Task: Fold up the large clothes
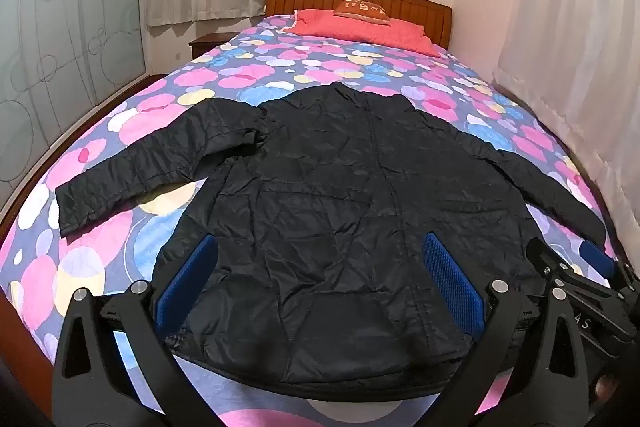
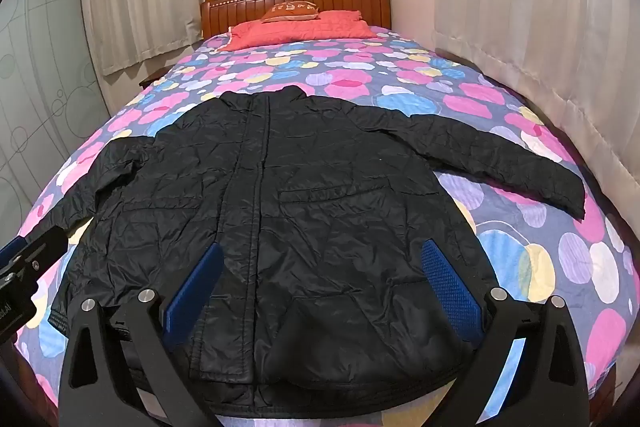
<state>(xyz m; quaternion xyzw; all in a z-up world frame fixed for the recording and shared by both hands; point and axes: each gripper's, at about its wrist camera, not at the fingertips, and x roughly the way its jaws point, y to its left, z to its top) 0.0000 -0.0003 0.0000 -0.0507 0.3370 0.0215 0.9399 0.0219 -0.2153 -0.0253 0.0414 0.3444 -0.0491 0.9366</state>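
A black jacket [image 1: 340,195] lies flat, front up, on the circle-patterned bedspread [image 1: 248,75] — collar toward twelve o'clock, hem at six, sleeves out toward nine and three. The left gripper [image 1: 320,291] and right gripper [image 2: 320,291] both hover over the hem with fingers spread wide — nothing between them.

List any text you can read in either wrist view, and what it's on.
"AS": on the right tongs' black body, left wrist view; the rest is cut off.
Partial lettering on the left tongs' body, right wrist view: too cut off to read.
Light lettering on the small orange cushion: too blurred to read.
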